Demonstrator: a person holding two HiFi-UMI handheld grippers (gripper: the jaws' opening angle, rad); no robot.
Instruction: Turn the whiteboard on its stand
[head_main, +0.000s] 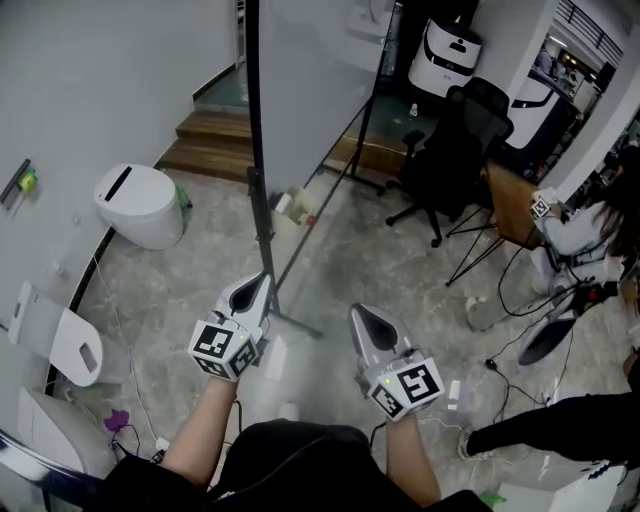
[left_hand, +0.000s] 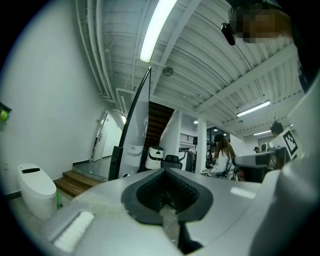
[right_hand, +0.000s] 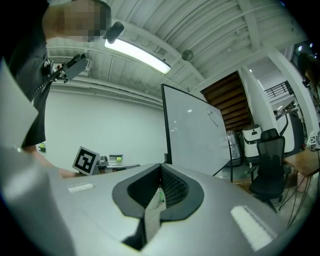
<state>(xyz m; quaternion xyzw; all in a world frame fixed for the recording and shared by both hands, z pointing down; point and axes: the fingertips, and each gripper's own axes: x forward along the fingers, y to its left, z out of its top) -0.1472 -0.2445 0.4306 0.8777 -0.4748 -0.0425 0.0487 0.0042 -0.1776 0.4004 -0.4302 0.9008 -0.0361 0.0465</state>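
Head view: nearest are the left gripper and the right gripper. Both have their jaws closed together with nothing between them. Just past the left one rises the black pole of the stand, and that gripper hides part of its foot. The whiteboard hangs on it, untouched, its top cut off by the picture's edge. Further off stand wooden steps, an office chair and, half out of view, a person.
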